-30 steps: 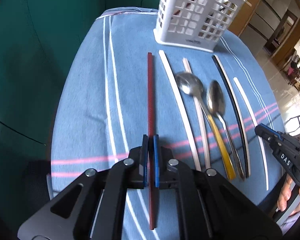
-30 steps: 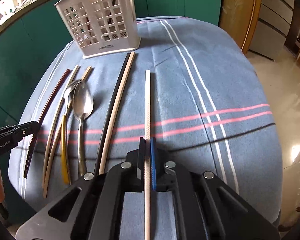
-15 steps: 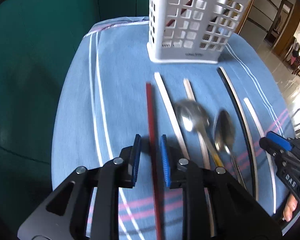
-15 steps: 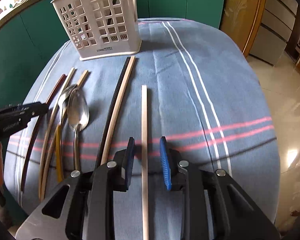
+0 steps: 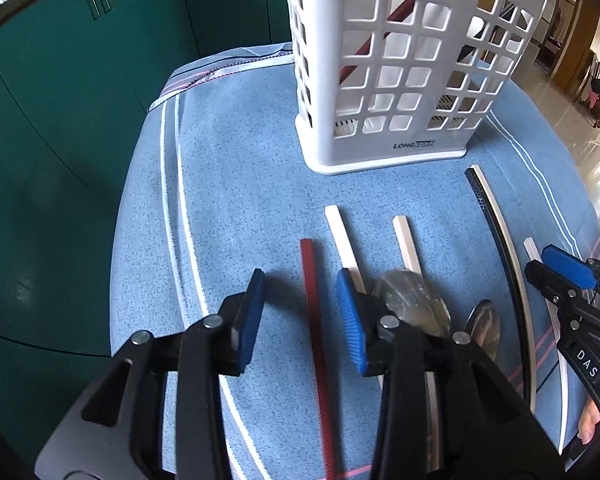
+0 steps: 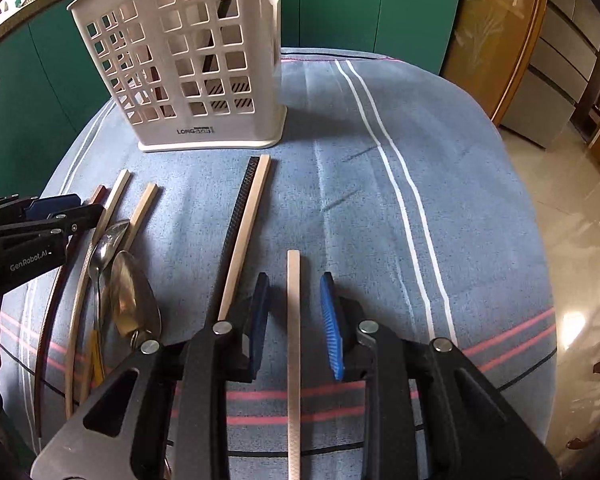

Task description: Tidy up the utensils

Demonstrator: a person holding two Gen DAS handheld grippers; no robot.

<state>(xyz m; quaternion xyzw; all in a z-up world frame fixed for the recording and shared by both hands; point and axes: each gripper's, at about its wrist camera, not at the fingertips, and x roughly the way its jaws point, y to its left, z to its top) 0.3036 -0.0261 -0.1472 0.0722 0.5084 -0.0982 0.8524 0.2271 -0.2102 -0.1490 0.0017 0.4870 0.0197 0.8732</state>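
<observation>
Red chopstick (image 5: 315, 320) lies between your left gripper's (image 5: 304, 316) opening jaws, untouched; a second ago they pinched it. Your right gripper (image 6: 294, 316) stands narrowly parted around the beige chopstick (image 6: 294, 344), likewise released, basket (image 6: 204, 80) now nearer ahead.

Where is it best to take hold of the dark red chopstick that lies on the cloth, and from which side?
Take the dark red chopstick at mid-length from above, pads on its two long sides. It lies flat, thin, apart from its neighbours. The left tool, jaws opening, straddles it.
</observation>
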